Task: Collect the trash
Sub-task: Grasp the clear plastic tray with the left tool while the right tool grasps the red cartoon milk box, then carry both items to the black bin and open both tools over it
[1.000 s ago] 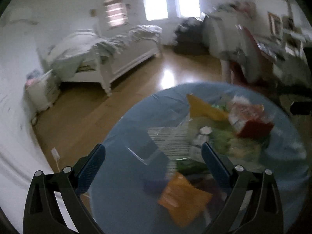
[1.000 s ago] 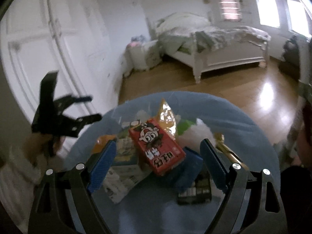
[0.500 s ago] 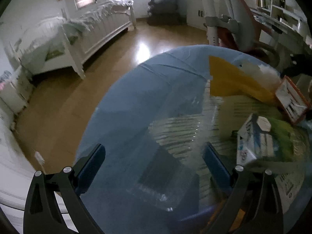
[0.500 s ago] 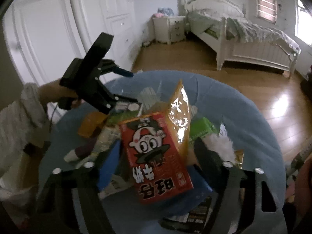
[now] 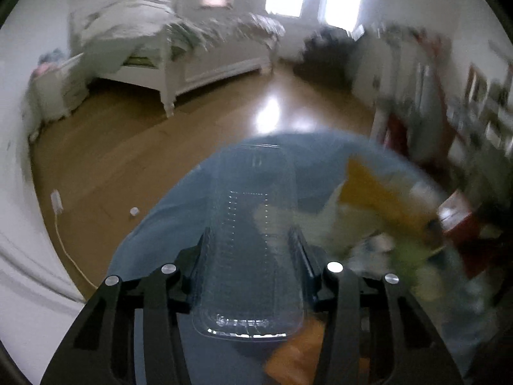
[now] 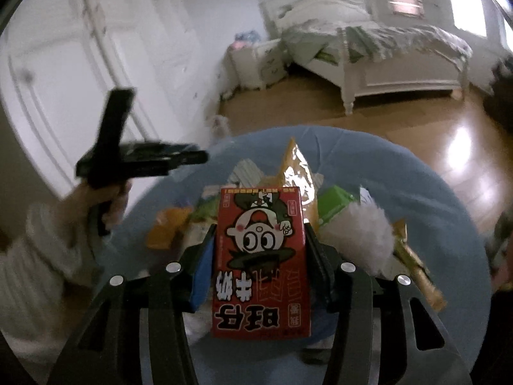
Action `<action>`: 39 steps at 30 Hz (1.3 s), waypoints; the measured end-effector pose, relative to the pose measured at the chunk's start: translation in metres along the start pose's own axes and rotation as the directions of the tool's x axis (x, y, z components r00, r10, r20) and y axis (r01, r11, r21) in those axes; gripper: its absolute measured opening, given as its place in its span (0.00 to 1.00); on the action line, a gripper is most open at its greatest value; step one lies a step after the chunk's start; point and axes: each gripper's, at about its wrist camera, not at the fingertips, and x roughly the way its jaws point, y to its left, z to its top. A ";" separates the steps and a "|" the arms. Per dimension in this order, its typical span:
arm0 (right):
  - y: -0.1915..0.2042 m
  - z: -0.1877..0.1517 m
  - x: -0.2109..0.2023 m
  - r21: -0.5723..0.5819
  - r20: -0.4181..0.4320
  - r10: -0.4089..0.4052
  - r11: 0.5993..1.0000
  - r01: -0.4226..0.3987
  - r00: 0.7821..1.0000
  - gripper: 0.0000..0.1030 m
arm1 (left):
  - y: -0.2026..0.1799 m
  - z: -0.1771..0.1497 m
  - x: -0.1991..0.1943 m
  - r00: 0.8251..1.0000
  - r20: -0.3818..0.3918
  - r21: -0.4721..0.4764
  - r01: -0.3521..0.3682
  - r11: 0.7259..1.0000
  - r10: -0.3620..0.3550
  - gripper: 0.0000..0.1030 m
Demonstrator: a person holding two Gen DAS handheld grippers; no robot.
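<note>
**Two pieces of trash taken up, the heap waiting**

The left hand-held gripper has a clear tray between its jaws, which are closing on its long sides. It is thin moulded plastic: very light, slick and springy, so I judge a hard squeeze would buckle it and a loose one let it slide. The long sides near the middle, where the pads sit, look the best hold.

The right hand-held gripper is closing on a red carton, pads against its two narrow sides. Cardboard, stiff at the edges, soft across the faces; probably light if empty. Hold it by the side panels.

Both lie over the round blue surface, where the rest of the trash is heaped.

Count: one tray, one red carton, one gold foil bag, one green pack, one white fluffy wad, one orange wrapper. Papers below are too jumbled to count. On the floor, one small white cap.
</note>
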 end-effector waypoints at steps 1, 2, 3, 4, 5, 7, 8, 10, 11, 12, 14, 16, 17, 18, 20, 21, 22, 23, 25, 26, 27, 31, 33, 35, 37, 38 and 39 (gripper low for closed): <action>-0.003 -0.002 -0.006 0.043 0.025 0.018 0.999 -0.019 1.000 0.49 | -0.004 -0.001 -0.017 1.000 0.029 -0.028 0.006 1.000 -0.005 0.46; -0.004 -0.003 -0.012 0.078 0.045 0.032 0.996 -0.036 0.998 0.49 | -0.010 -0.002 -0.027 0.999 0.048 -0.042 0.012 0.999 -0.010 0.46; -0.006 -0.005 -0.018 0.112 0.064 0.047 0.992 -0.054 0.997 0.49 | -0.017 -0.005 -0.041 0.997 0.071 -0.056 0.019 0.998 -0.015 0.46; -0.009 -0.009 -0.026 0.160 0.093 0.070 0.983 -0.085 0.993 0.49 | -0.026 -0.008 -0.057 0.995 0.100 -0.074 0.030 0.997 -0.023 0.46; -0.011 -0.011 -0.032 0.186 0.110 0.081 0.977 -0.100 0.991 0.49 | -0.036 -0.012 -0.069 0.992 0.121 -0.084 0.039 0.996 -0.028 0.46; -0.016 -0.016 -0.043 0.235 0.147 0.091 0.964 -0.124 0.985 0.49 | -0.058 -0.021 -0.092 0.987 0.158 -0.097 0.039 0.995 -0.024 0.46; -0.017 -0.019 -0.048 0.247 0.159 0.091 0.960 -0.129 0.983 0.49 | -0.069 -0.025 -0.099 0.985 0.171 -0.102 0.044 0.994 -0.026 0.46; -0.023 -0.025 -0.060 0.279 0.189 0.089 0.950 -0.140 0.978 0.49 | -0.093 -0.034 -0.109 0.980 0.189 -0.111 0.076 0.991 -0.054 0.46; -0.026 -0.028 -0.066 0.291 0.199 0.089 0.946 -0.145 0.976 0.49 | -0.107 -0.038 -0.111 0.979 0.191 -0.112 0.088 0.990 -0.065 0.46; -0.031 -0.032 -0.073 0.311 0.213 0.085 0.938 -0.150 0.973 0.49 | -0.115 -0.041 -0.111 0.979 0.191 -0.111 0.095 0.989 -0.072 0.46; -0.041 -0.042 -0.088 0.342 0.236 0.067 0.928 -0.148 0.969 0.49 | -0.143 -0.045 -0.106 0.977 0.184 -0.111 0.125 0.986 -0.103 0.46; -0.058 -0.055 -0.108 0.377 0.264 0.034 0.916 -0.136 0.964 0.49 | -0.175 -0.047 -0.097 0.975 0.174 -0.093 0.156 0.983 -0.138 0.46; -0.065 -0.059 -0.116 0.391 0.273 0.021 0.911 -0.130 0.962 0.49 | -0.189 -0.046 -0.091 0.974 0.166 -0.081 0.167 0.983 -0.152 0.46; -0.076 -0.067 -0.128 0.412 0.283 -0.003 0.903 -0.119 0.959 0.49 | -0.208 -0.044 -0.081 0.973 0.147 -0.064 0.192 0.979 -0.181 0.46; -0.096 -0.084 -0.149 0.447 0.296 -0.057 0.890 -0.085 0.953 0.49 | -0.235 -0.044 -0.066 0.970 0.119 -0.044 0.221 0.974 -0.214 0.46; -0.107 -0.093 -0.161 0.466 0.303 -0.087 0.882 -0.068 0.949 0.49 | -0.254 -0.042 -0.054 0.967 0.098 -0.027 0.239 0.971 -0.235 0.46; -0.119 -0.103 -0.172 0.487 0.309 -0.114 0.872 -0.054 0.944 0.49 | -0.268 -0.044 -0.047 0.964 0.084 -0.016 0.253 0.967 -0.250 0.46; -0.129 -0.113 -0.181 0.506 0.312 -0.135 0.861 -0.045 0.940 0.49 | -0.281 -0.043 -0.038 0.961 0.069 -0.008 0.268 0.963 -0.267 0.46; -0.152 -0.133 -0.200 0.550 0.313 -0.191 0.835 -0.014 0.930 0.49 | -0.309 -0.040 -0.018 0.954 0.034 0.009 0.297 0.955 -0.297 0.46; -0.162 -0.139 -0.204 0.565 0.312 -0.212 0.825 -0.001 0.926 0.49 | -0.323 -0.039 -0.008 0.950 0.017 0.018 0.310 0.951 -0.310 0.46; -0.172 -0.146 -0.209 0.583 0.308 -0.240 0.813 0.016 0.921 0.49 | -0.334 -0.042 -0.003 0.947 0.006 0.025 0.320 0.947 -0.320 0.46; -0.214 -0.179 -0.232 0.652 0.274 -0.372 0.750 0.113 0.887 0.49 | -0.375 -0.044 0.033 0.930 -0.054 0.041 0.365 0.930 -0.363 0.46; -0.229 -0.193 -0.236 0.677 0.247 -0.421 0.720 0.155 0.873 0.49 | -0.391 -0.043 0.055 0.923 -0.091 0.037 0.377 0.925 -0.373 0.46; -0.245 -0.204 -0.237 0.702 0.213 -0.467 0.684 0.198 0.858 0.49 | -0.404 -0.047 0.069 0.919 -0.112 0.034 0.383 0.923 -0.378 0.46; -0.261 -0.217 -0.235 0.726 0.175 -0.500 0.647 0.232 0.848 0.49 | -0.418 -0.047 0.090 0.913 -0.154 0.039 0.388 0.921 -0.378 0.46; -0.267 -0.223 -0.234 0.734 0.161 -0.509 0.635 0.242 0.846 0.49 | -0.424 -0.047 0.099 0.910 -0.172 0.044 0.390 0.920 -0.377 0.46; -0.273 -0.229 -0.234 0.742 0.148 -0.519 0.621 0.252 0.842 0.50 | -0.430 -0.045 0.107 0.907 -0.189 0.056 0.391 0.918 -0.375 0.46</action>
